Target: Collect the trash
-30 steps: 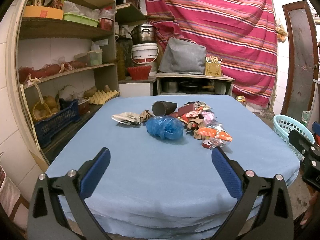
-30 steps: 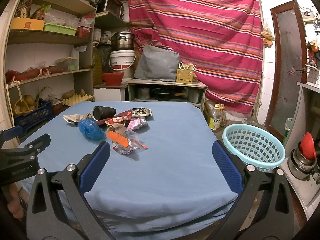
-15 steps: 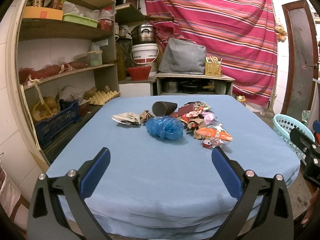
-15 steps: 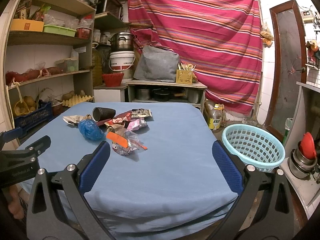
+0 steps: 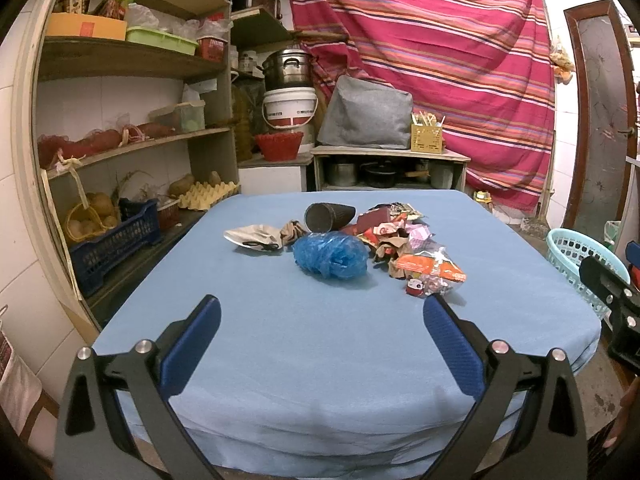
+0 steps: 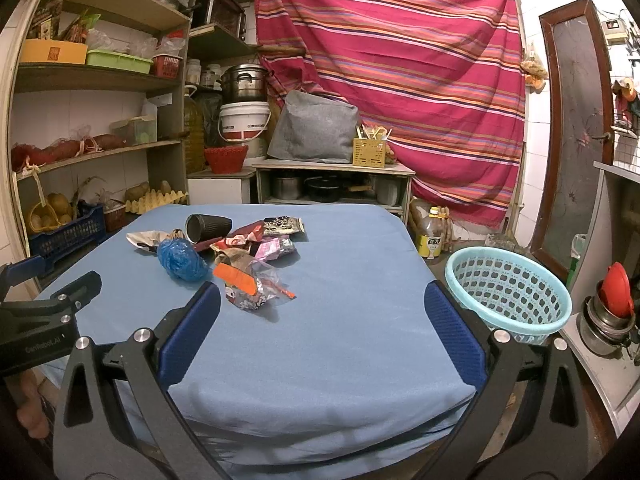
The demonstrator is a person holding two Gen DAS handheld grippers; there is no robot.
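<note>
Both grippers, left gripper (image 5: 322, 316) and right gripper (image 6: 322, 312), are hovering with jaws spread wide and empty; the trash pile (image 6: 236, 252) is lying ahead on the tabletop (image 6: 340, 340), left of the right gripper's centre, nearer the left.

only one bit reads clearly: pale lettering "genrobot.ai" on the black body of the left gripper (image 6: 38, 312), seen at the left edge of the right wrist view. the white plastic bucket w/ red bands (image 6: 243, 123) has a dark print strip, too small to read. the yellow oil bottle's label (image 6: 433, 245) and the crumpled snack wrappers (image 6: 256, 240) on the surface carry print but it's illegible.
</note>
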